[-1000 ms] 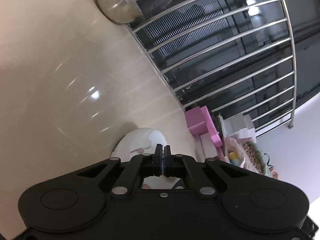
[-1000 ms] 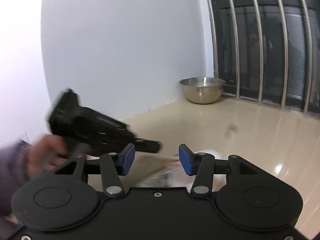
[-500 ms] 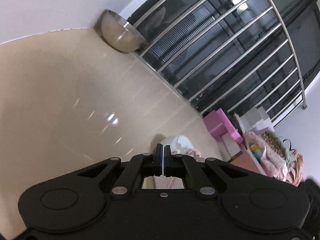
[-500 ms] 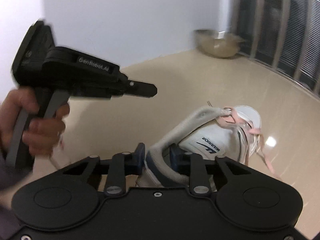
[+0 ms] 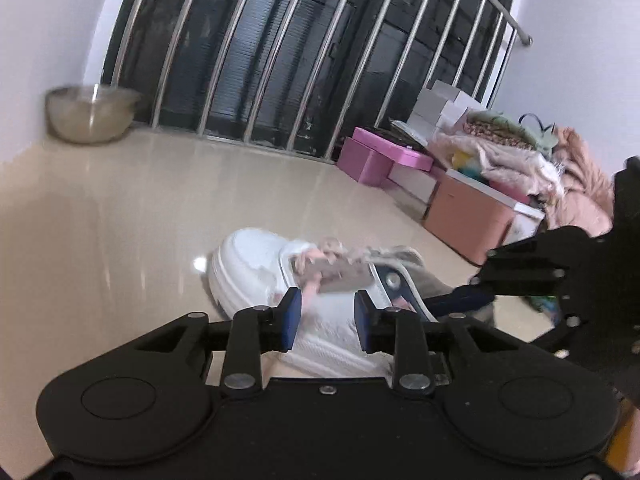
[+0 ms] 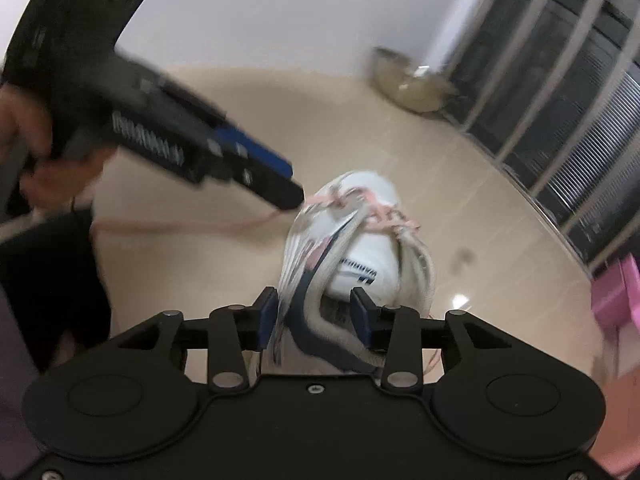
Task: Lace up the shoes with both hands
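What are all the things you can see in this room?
shoe: one, white, on the floor, middle
laces: pink, loose on the shoe's top, one end trailing on the floor
bowl: one, metal, far corner by the wall
bars: silver, across the dark window
boxes: several, pink, white and orange, stacked at right
cloth pile: mixed colours, on the boxes
floor: beige, shiny
left claw: black, blue pads, opening, above the shoe
right claw: black, blue pads, opening, around the shoe's heel collar
hand: one, holding the left claw
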Tool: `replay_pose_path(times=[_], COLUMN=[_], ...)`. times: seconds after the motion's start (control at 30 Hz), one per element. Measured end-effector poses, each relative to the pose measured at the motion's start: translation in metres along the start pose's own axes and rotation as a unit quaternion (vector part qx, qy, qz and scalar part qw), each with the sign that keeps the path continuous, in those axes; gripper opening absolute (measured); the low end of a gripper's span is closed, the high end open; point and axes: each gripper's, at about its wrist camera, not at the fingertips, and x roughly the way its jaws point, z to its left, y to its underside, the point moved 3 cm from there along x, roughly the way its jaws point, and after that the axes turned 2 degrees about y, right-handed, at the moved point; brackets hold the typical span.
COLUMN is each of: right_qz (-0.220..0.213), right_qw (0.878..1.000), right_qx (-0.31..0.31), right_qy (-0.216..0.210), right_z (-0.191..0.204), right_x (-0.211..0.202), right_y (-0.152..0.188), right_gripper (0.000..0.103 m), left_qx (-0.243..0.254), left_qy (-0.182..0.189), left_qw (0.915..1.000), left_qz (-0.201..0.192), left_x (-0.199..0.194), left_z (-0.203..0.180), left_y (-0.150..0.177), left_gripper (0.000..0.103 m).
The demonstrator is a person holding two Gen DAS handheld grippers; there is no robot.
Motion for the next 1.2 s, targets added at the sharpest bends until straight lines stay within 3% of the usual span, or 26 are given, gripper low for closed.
replay_pose_path(times=[0.07,0.27,0.43,0.57,0.67,0.87,0.93,1.07,1.2], right_qz=[-0.038,-0.038,-0.061,-0.064,-0.065,-0.065,-0.066,-0.072,-0.080], right_qw=[0.999,0.998,0.996,0.996,0.996,0.996,0.996,0.995,0.995], right_qx=[0.028,0.046,0.058,0.067,0.065,0.059,0.057,0.058,0.059], right_qy=[0.001,-0.015,-0.010,-0.005,0.016,0.022,0.026,0.033,0.026], right_z=[-0.002,0.000,0.000,0.001,0.003,0.005,0.006,0.008,0.006], right_x=[-0.008,-0.011,-0.011,-0.011,-0.008,-0.006,-0.007,-0.009,-0.006], right_y=[-0.005,0.000,0.003,0.004,0.006,0.007,0.007,0.009,0.011], right_gripper=[0.044,0.040,0.040,0.037,0.025,0.025,0.025,0.025,0.029], left_qx=[0.004,0.003,-0.022,-0.071,-0.116,-0.205,-0.224,-0.222,-0.170], left_qy=[0.017,0.059,0.083,0.100,0.107,0.072,0.045,-0.027,-0.106], left_qw=[0.9999,0.9981,0.9960,0.9920,0.9874,0.9754,0.9727,0.9737,0.9797], left_qz=[-0.003,0.019,0.025,0.026,0.004,-0.037,-0.040,-0.044,-0.003], left_x=[0.006,0.024,0.033,0.037,0.029,-0.032,-0.059,-0.115,-0.135], left_z=[0.002,0.011,0.019,0.029,0.035,0.050,0.060,0.080,0.084], left_y=[-0.007,-0.007,-0.002,0.000,0.007,0.034,0.047,0.068,0.079], left_gripper=[0.029,0.026,0.005,0.002,0.001,0.001,0.001,0.001,0.004])
